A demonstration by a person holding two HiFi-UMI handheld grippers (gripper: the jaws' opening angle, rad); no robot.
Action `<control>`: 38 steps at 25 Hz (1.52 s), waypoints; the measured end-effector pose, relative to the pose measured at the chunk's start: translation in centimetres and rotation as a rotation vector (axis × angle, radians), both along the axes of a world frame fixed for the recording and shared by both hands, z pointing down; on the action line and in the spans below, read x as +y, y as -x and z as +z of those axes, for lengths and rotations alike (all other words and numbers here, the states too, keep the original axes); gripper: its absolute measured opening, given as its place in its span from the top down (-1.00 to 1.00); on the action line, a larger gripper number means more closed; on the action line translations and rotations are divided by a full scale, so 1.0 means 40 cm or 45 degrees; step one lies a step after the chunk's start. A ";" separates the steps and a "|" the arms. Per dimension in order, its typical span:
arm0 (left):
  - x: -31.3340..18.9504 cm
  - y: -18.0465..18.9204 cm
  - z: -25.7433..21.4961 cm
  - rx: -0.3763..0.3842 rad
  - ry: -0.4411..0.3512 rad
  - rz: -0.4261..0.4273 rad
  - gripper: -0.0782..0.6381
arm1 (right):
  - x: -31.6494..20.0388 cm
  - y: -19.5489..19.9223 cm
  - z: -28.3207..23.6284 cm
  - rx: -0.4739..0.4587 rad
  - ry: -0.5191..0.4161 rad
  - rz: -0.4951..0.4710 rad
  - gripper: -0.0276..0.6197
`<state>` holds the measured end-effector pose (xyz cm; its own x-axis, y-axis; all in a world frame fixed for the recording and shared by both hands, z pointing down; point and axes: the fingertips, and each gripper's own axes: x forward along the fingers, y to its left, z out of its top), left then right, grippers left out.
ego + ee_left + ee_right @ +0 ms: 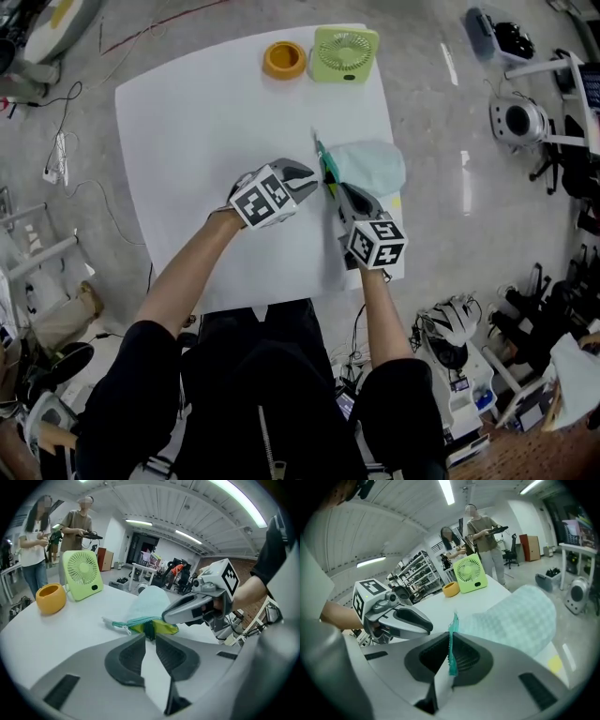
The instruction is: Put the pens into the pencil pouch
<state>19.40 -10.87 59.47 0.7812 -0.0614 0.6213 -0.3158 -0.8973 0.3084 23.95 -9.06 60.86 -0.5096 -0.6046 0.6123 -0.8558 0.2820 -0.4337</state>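
On the white square table point(206, 122), toward its right edge as the head view shows it, lies the pale mint checked fabric pencil pouch point(373, 161). It rests flat, with its zipped mouth turned toward the person. Both of the person's bare forearms reach out from black sleeves across the near half of the table, each hand holding a grey two-jaw gripper with a marker cube. The right gripper point(449, 634) comes at the pouch from the near side. Its jaws are closed on the teal zipper tape point(453, 620) at the pouch's mouth, and the tape stands upright between the pads. The left gripper point(149, 635) meets the same mouth from the left. Its jaws are drawn narrow, and their tips pinch a small dark green tab at the pouch's rim. Just behind that tab the mouth gapes slightly and shows a yellow-green lining point(164, 628). The two grippers' tips sit close together at the pouch's left end. At the far edge of the table a light green box-shaped plastic desk fan point(345, 53) stands upright. Just to its left is a round orange cup point(284, 59). A small pale zipper pull point(124, 628) hangs at the left end of the zip.
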 end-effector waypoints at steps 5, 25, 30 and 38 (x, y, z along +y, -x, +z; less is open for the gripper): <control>0.018 0.073 -0.027 0.018 -0.004 -0.029 0.61 | -0.007 -0.002 0.016 0.082 0.007 0.016 0.80; 0.013 0.442 -0.218 0.149 -0.255 -0.480 0.64 | 0.025 0.146 -0.104 0.169 -0.128 0.045 0.75; 0.031 0.541 -0.277 0.146 -0.352 -0.607 0.68 | 0.035 0.210 -0.191 0.155 -0.237 0.046 0.89; 0.038 0.645 -0.370 0.210 -0.443 -0.723 0.70 | 0.016 0.276 -0.319 0.173 -0.388 0.061 0.89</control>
